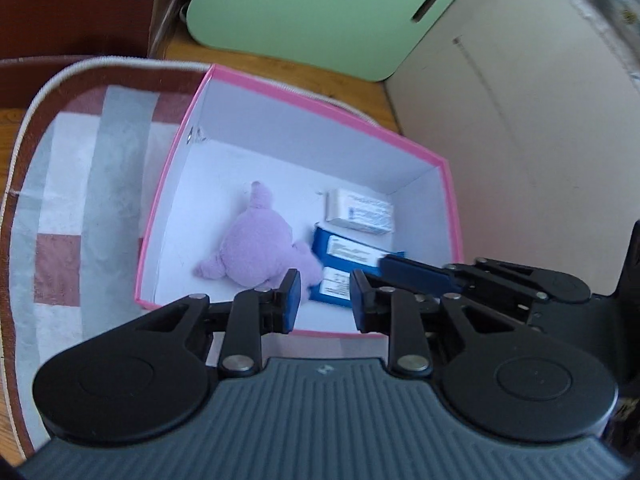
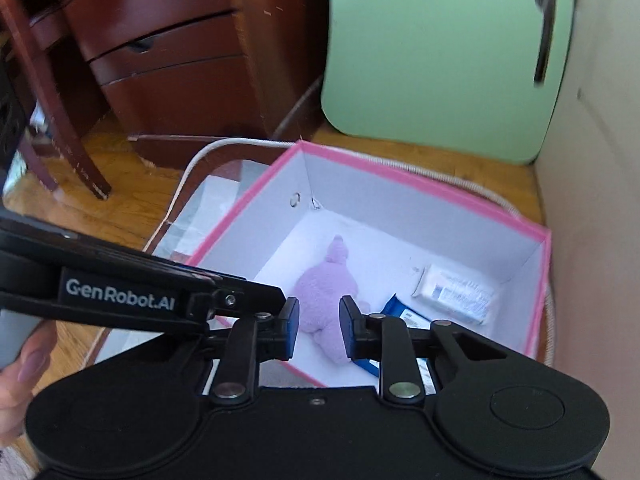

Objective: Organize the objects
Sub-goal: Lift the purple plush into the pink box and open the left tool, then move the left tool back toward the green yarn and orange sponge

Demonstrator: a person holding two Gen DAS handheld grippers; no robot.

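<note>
Left wrist view, item list: pink box (image 1: pixel 436 160) on a rug (image 1: pixel 80 208), holding a purple plush toy (image 1: pixel 256 248), a white packet (image 1: pixel 360 212) against the far wall and two blue packets (image 1: pixel 348 250) nearer me. My left tongs (image 1: pixel 324 300) hang above the near rim, pads a narrow gap apart, nothing between them. My right tongs (image 2: pixel 319 328), as their own camera shows, stand the same way above the plush toy: nearly together, empty. A green cabinet (image 2: pixel 440 52) and wooden drawers (image 2: pixel 160 52) stand behind.

Step in hand, as I judge it: everything visible is already boxed, so I pull both tools away. To do it well, I lift clear of the rim before swinging sideways, and keep the two tools from knocking each other.
</note>
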